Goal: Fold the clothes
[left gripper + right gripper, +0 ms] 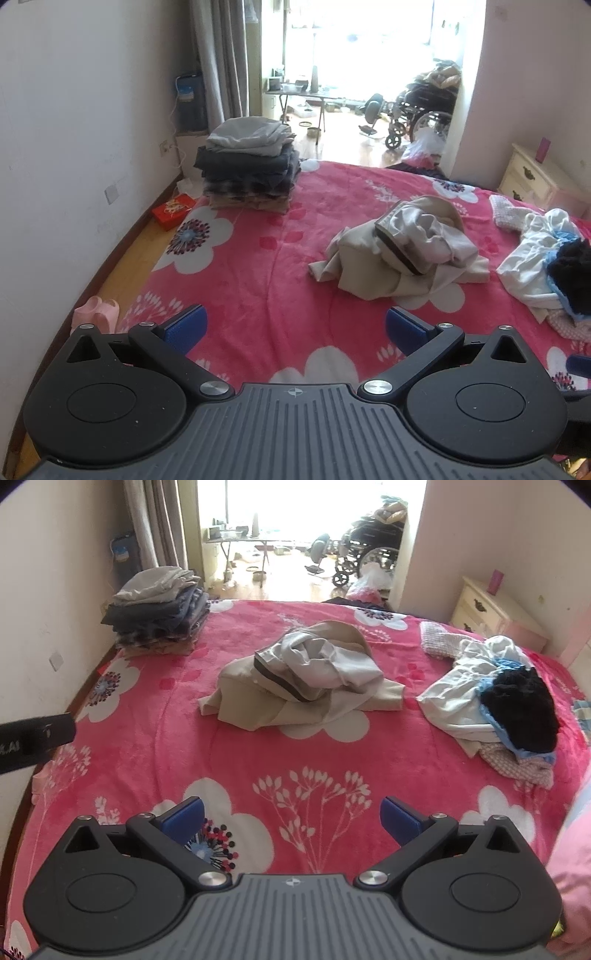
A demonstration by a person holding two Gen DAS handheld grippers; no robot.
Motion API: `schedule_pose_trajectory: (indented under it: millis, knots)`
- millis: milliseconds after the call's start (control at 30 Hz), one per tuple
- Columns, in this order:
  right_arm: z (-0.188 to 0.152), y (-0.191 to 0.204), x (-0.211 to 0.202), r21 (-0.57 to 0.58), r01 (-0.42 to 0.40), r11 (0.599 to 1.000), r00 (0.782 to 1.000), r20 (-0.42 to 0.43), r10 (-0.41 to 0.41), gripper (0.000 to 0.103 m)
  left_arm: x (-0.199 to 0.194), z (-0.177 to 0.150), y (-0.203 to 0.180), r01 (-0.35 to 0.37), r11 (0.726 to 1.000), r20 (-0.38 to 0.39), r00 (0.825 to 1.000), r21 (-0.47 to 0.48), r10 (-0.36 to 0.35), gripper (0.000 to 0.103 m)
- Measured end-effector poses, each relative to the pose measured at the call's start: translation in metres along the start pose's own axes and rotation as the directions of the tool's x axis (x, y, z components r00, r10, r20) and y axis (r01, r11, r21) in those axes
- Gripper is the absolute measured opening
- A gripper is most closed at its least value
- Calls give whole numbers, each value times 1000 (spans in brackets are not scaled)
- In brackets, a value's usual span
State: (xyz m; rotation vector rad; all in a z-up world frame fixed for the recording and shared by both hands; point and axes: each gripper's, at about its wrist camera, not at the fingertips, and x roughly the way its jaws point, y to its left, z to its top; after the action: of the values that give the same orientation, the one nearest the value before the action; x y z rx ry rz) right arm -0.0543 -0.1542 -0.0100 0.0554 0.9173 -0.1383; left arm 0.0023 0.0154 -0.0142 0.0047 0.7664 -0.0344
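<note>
blanket (pixel 155 738): pink, white flowers | crumpled garment (pixel 295 675): beige | fingers (pixel 186 326): blue

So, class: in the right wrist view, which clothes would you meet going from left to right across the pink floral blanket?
Stack of folded grey and dark clothes → crumpled beige garment → heap of white, blue and black clothes, all lying on the pink floral blanket.
</note>
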Motion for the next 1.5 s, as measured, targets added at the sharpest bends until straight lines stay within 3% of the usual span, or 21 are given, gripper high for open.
schedule_pose_trajectory:
  millis: [233, 400, 567, 800, 967, 1033, 1100, 1200, 1333, 1400, 1500]
  knots:
    - [6, -14, 29, 13, -36, 999, 999, 38, 36, 103, 37, 14, -11, 31, 999, -9, 999, 18, -31, 103]
    - [12, -32, 62, 18, -47, 999, 997, 63, 46, 103, 76, 24, -25, 127, 991, -13, 992, 42, -127, 103]
    - [21, -56, 110, 24, -41, 999, 999, 12, 41, 103, 131, 35, -46, 168, 984, -45, 985, 58, -165, 103]
    - [51, -99, 173, 75, -41, 996, 999, 7, 41, 103, 217, 62, -70, 250, 968, -81, 965, -11, -250, 101]
    - [81, -121, 217, 104, -25, 994, 1000, 13, 23, 103, 276, 80, -88, 246, 969, -72, 966, -33, -248, 95]
    - [93, -128, 231, 129, -28, 991, 1000, 18, 26, 103, 297, 86, -94, 254, 966, -77, 963, -36, -256, 90]
    - [104, -131, 244, 145, -37, 989, 999, 23, 34, 100, 318, 90, -102, 263, 965, -109, 959, -20, -263, 74]
    - [119, -134, 262, 143, -49, 989, 998, 44, 43, 97, 346, 90, -114, 281, 960, -170, 946, 2, -276, 63]
    - [147, -144, 291, 118, -37, 992, 995, 92, 26, 87, 375, 86, -128, 299, 953, -217, 934, 41, -283, 49]
    - [163, -152, 307, 101, -21, 995, 993, 122, 9, 80, 382, 83, -134, 281, 957, -235, 937, 65, -259, 28]
    - [195, -164, 342, 75, 24, 997, 988, 150, -35, 72, 388, 78, -140, 236, 966, -263, 943, 101, -203, 13]
